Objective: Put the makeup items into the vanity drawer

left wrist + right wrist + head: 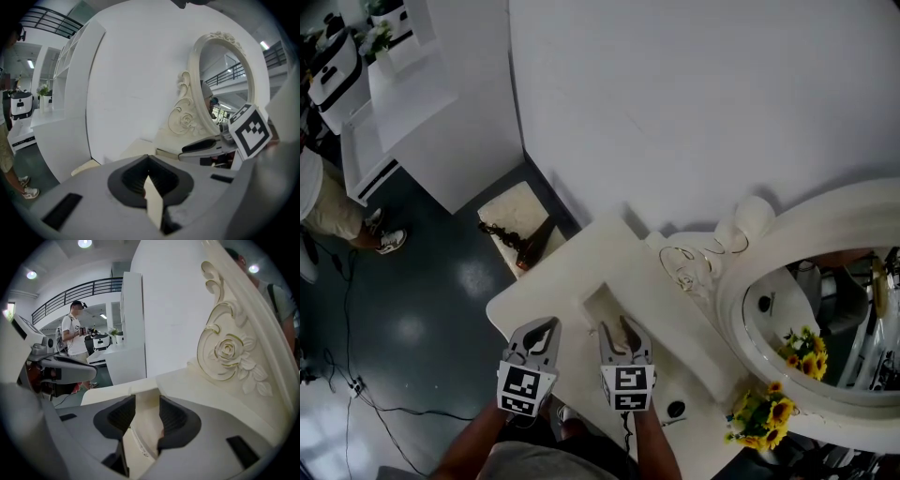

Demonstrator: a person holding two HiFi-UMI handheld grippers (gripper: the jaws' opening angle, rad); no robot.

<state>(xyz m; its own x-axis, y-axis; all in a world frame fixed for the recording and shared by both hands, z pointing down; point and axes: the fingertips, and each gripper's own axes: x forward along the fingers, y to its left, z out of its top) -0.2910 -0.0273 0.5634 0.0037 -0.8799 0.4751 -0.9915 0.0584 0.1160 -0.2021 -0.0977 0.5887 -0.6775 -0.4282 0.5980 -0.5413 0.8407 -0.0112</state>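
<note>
The white vanity top (572, 272) has an open drawer recess (598, 305) near its front edge. My right gripper (622, 335) hangs over the near end of that recess with its jaws apart. Between them I see only the drawer's pale inside (140, 427). A small brownish spot shows by one finger; what it is I cannot tell. My left gripper (542, 336) is just left of the drawer, above the tabletop, its jaws shut with nothing visibly held. In the left gripper view the right gripper (220, 145) shows at the right. No makeup item is clearly in view.
An oval mirror (825, 319) in a carved white frame stands at the right, with sunflowers (764, 412) below it. A small black round thing (675, 410) lies on the tabletop. A cushioned stool (511, 211) with dark objects stands left of the vanity. A person (75, 341) stands far back.
</note>
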